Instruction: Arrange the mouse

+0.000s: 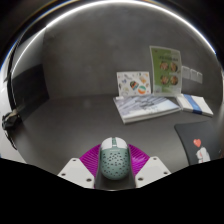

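While the grey table (70, 125) spreads out smooth and matte ahead of the gripper (112, 172), a dark flat panel (28, 88) leans at the far left, its face black and without detail, and a small black object (10, 122) sits just beside its lower end, too dim to identify.

In the middle, the mouse (112, 160) sits between the two fingers. It is a pale mint-green, rounded and egg-shaped, and its shell is pierced all over with small holes, giving it a dotted, perforated look. The magenta pads (90, 159) flank it on both sides, their ridged faces slanting inward, and the white angular finger bodies (75, 171) lie outside them. The pads seem to meet the sides of the mouse, so the gripper appears closed narrowly on it, with the mouse low over the table.

Beyond the fingers and to the right, a flat stack of books (148, 107) lies on the table, its covers pale with bluish edges. Behind it a small glossy leaflet (134, 84) stands upright, and a taller green-and-white card (166, 66) with printed pictures stands just beside it. Nearest at the right, a dark rectangular mat (201, 143) lies flat, bearing a small red mark.
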The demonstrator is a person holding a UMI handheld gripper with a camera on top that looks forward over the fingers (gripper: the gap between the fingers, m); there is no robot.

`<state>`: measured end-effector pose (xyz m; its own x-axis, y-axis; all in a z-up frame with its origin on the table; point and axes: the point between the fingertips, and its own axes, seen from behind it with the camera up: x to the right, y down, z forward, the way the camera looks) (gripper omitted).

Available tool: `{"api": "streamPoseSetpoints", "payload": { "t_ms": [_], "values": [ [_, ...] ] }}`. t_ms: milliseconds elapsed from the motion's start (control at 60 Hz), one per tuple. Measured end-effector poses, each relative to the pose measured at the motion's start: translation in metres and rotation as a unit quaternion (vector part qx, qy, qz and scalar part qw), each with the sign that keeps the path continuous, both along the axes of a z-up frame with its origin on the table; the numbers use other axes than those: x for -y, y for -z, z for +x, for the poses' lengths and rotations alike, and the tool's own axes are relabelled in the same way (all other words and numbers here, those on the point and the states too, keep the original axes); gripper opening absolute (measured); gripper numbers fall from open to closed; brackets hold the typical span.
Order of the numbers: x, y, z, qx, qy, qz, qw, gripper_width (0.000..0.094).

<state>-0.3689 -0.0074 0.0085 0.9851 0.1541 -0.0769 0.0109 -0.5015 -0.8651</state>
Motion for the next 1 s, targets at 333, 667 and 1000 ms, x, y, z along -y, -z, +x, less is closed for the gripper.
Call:
{"api": "streamPoseSetpoints", "payload": {
  "t_ms": [333, 667, 1000],
  "values": [
    [0.013, -0.207, 0.192, 0.114, 0.149, 0.164, 0.969, 0.0397],
    [0.003, -0.011, 0.350, 0.065, 0.156, 0.007, 0.986, 0.0400],
    [0.016, -0.002, 0.344, 0.012, 0.062, 0.000, 0.998, 0.0895]
  ]
}}
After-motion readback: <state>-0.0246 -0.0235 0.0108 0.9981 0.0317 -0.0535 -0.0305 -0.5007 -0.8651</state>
